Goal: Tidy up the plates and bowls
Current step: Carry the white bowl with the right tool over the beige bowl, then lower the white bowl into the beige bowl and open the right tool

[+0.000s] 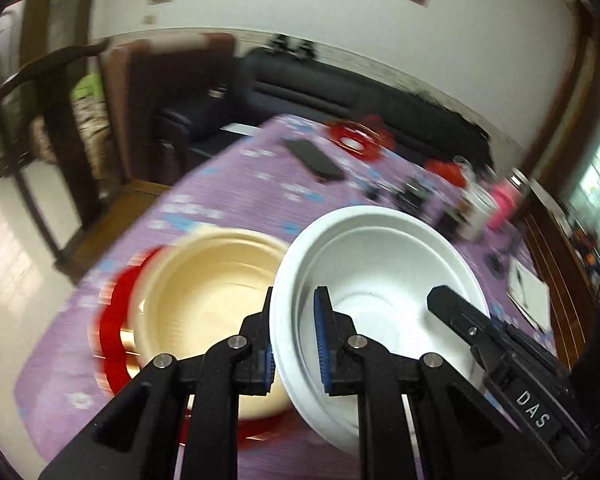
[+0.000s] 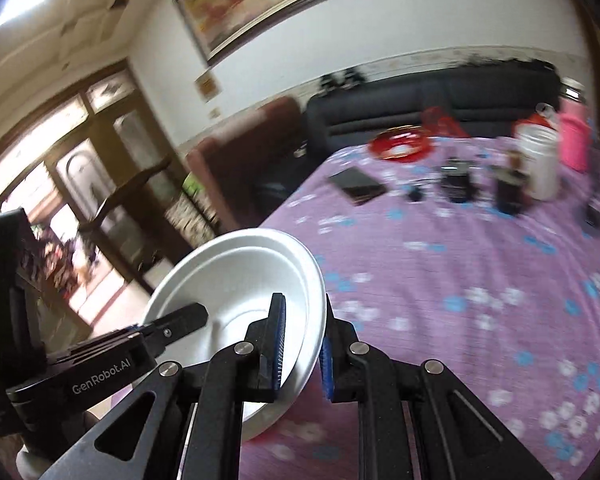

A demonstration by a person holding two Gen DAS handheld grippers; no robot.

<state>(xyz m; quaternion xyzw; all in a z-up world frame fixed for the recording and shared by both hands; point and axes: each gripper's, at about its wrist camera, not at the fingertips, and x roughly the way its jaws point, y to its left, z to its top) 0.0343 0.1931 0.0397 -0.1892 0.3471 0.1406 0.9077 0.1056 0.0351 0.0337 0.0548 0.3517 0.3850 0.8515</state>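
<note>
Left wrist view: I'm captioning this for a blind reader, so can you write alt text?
Both grippers' fingers pinch opposite rims of a white bowl, the left gripper nearest. Beside it a cream bowl sits on a red plate on a purple floral tablecloth.

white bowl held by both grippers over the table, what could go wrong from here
Both hand-held grippers, left and right, pinch opposite edges of the white bowl by its thin rim; uneven pulling could bend it or make it slip. It also hangs tilted right beside the cream bowl on the red plate, so lowering it could knock that stack.
</note>
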